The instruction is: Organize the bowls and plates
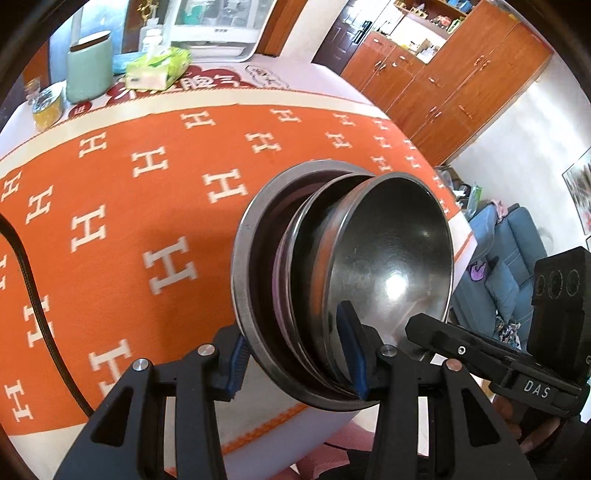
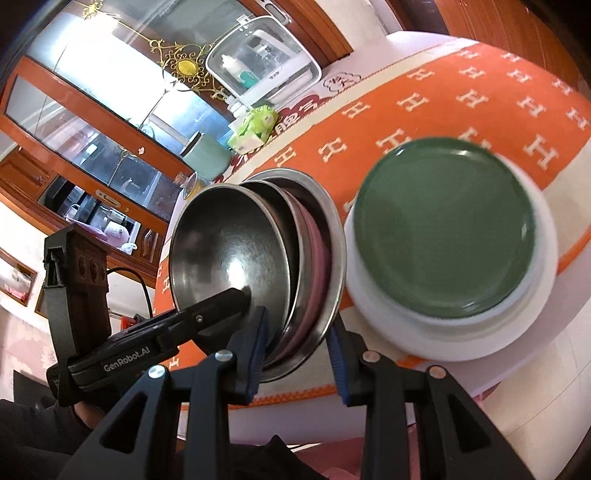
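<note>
A nested stack of steel bowls [image 1: 388, 258] with a purple one inside is held on edge above the orange table [image 1: 129, 221]. My left gripper [image 1: 299, 354] is shut on the stack's rim from one side. My right gripper [image 2: 297, 350] is shut on the same stack [image 2: 229, 251] from the opposite side, and its black body shows in the left wrist view [image 1: 517, 365]. A green plate [image 2: 443, 229] rests on a white plate [image 2: 424, 332] on the table, right of the stack.
At the table's far end stand a mint canister [image 1: 88, 66], a tissue pack [image 1: 159, 68], a yellow jar [image 1: 46, 105] and a white appliance [image 1: 218, 26]. A black cable [image 1: 33, 302] crosses the cloth. Wooden cabinets [image 1: 443, 74] and a blue sofa [image 1: 498, 266] lie beyond.
</note>
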A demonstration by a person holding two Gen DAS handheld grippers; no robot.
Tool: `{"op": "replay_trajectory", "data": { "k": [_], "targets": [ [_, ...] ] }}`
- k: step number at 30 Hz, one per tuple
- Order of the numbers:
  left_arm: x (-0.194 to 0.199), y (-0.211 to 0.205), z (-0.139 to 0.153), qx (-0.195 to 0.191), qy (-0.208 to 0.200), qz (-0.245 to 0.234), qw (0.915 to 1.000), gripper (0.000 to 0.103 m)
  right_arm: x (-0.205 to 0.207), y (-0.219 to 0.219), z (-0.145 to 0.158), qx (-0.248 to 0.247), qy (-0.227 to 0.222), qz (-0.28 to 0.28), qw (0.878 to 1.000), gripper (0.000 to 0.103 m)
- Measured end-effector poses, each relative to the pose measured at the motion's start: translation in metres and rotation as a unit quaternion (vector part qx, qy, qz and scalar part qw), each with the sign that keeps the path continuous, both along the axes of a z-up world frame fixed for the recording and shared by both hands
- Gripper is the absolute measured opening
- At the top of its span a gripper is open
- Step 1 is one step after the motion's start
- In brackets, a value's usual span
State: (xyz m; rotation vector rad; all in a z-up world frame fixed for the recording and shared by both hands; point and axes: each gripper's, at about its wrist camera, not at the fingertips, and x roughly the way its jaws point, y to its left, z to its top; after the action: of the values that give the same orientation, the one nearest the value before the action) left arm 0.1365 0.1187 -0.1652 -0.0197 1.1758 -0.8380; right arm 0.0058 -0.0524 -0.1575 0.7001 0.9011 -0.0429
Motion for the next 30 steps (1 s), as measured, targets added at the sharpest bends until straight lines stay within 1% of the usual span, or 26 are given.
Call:
{"op": "replay_trajectory", "data": {
  "k": [7,16,24,30],
  "targets": [
    [-0.007,-0.039,0.005,-0.004,0.002,0.004,1.0000,0.043,0.001,-0.037,0.005,-0.008,0.010,0.009,1.000,0.031],
    [-0.012,-0.092,-0.007,0.003,0.025,0.016,0.9995,0.043,0.003,-0.092,-0.004,-0.005,0.039,0.024,0.999,0.031],
    [-0.016,-0.132,-0.028,0.025,0.052,0.047,0.9972,0.043,0.012,-0.134,-0.023,0.007,0.069,0.057,0.996,0.031],
    [-0.018,-0.144,-0.037,0.038,0.061,0.086,0.9937,0.042,0.022,-0.152,-0.032,0.012,0.077,0.096,0.992,0.031]
  ]
}}
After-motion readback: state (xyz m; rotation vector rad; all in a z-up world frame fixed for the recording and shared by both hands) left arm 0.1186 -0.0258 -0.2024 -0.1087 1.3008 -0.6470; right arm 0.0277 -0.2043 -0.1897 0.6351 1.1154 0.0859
